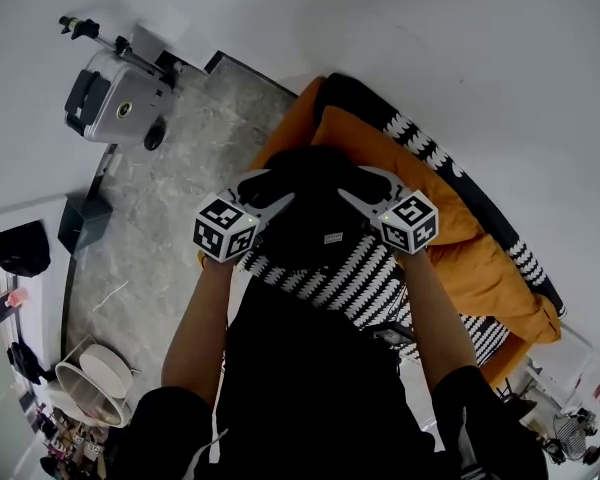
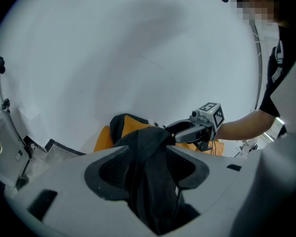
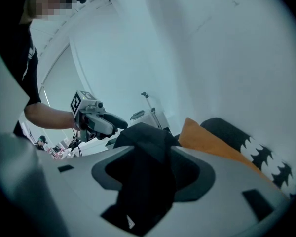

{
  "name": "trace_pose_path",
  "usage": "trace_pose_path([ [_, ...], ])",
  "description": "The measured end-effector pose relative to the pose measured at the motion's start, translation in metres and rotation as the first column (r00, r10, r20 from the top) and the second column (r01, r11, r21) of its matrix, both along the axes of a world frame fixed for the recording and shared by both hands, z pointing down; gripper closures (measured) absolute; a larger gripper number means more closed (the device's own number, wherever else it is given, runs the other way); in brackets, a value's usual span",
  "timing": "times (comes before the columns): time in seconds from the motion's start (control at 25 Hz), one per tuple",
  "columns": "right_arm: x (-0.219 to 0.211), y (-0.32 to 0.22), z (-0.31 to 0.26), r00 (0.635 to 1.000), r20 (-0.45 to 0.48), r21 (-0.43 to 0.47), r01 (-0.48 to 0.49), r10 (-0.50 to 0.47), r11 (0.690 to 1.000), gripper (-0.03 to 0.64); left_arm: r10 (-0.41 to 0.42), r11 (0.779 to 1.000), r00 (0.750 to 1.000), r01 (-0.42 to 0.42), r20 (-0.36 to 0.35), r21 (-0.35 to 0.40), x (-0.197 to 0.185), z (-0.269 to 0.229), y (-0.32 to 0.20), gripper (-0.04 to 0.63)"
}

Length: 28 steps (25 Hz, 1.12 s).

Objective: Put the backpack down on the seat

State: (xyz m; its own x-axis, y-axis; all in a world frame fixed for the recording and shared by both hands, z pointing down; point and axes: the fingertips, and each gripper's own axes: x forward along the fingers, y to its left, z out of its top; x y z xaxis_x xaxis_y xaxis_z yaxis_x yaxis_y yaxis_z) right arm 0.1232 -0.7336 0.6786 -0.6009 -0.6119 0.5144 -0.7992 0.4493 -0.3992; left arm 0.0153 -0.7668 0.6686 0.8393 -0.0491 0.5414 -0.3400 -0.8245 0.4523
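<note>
The black backpack rests on the orange seat, partly on a black-and-white striped throw. My left gripper is at its left side and my right gripper at its right side, both near the top. In the left gripper view the jaws of the left gripper stand wide, with a fold of black backpack fabric hanging loose between them. The right gripper is likewise wide open around slack black fabric. Each gripper view shows the other gripper across the bag.
A grey boxy device on a stand is at the far left on the marble floor. A black bag and a white round stool sit lower left. A white wall backs the seat.
</note>
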Motion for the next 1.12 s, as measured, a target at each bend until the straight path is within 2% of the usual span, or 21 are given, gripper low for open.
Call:
trace_pose_path([
  [0.16, 0.009, 0.01, -0.023, 1.0, -0.009, 0.04, -0.027, 0.028, 0.999, 0.408, -0.007, 1.0, 0.999, 0.008, -0.036, 0.025, -0.001, -0.025, 0.006, 0.371],
  [0.4, 0.016, 0.021, -0.079, 0.996, 0.014, 0.154, -0.091, 0.09, 0.984, 0.41, -0.015, 0.998, 0.992, 0.023, -0.126, 0.061, -0.001, -0.073, 0.021, 0.375],
  [0.52, 0.014, 0.031, -0.111, 0.995, 0.026, 0.216, -0.102, 0.099, 0.971, 0.436, -0.021, 0.995, 0.984, 0.038, -0.177, 0.092, -0.002, -0.102, 0.029, 0.405],
  [0.64, 0.012, 0.041, -0.137, 0.994, 0.015, 0.268, -0.105, 0.105, 0.958, 0.539, -0.026, 0.989, 0.977, 0.056, -0.213, 0.136, -0.005, -0.129, 0.037, 0.451],
  [0.72, 0.011, 0.052, -0.155, 0.994, 0.012, 0.303, -0.107, 0.108, 0.947, 0.566, -0.023, 0.985, 0.971, 0.064, -0.24, 0.162, -0.007, -0.147, 0.047, 0.477],
  [0.92, 0.002, 0.089, -0.196, 0.995, 0.004, 0.372, -0.095, 0.1, 0.923, 0.583, -0.007, 0.976, 0.944, 0.079, -0.331, 0.203, -0.016, -0.196, 0.081, 0.556],
  [1.12, -0.008, 0.136, -0.23, 0.997, 0.012, 0.44, -0.079, 0.082, 0.894, 0.586, 0.009, 0.959, 0.936, 0.091, -0.352, 0.267, -0.024, -0.227, 0.12, 0.574],
])
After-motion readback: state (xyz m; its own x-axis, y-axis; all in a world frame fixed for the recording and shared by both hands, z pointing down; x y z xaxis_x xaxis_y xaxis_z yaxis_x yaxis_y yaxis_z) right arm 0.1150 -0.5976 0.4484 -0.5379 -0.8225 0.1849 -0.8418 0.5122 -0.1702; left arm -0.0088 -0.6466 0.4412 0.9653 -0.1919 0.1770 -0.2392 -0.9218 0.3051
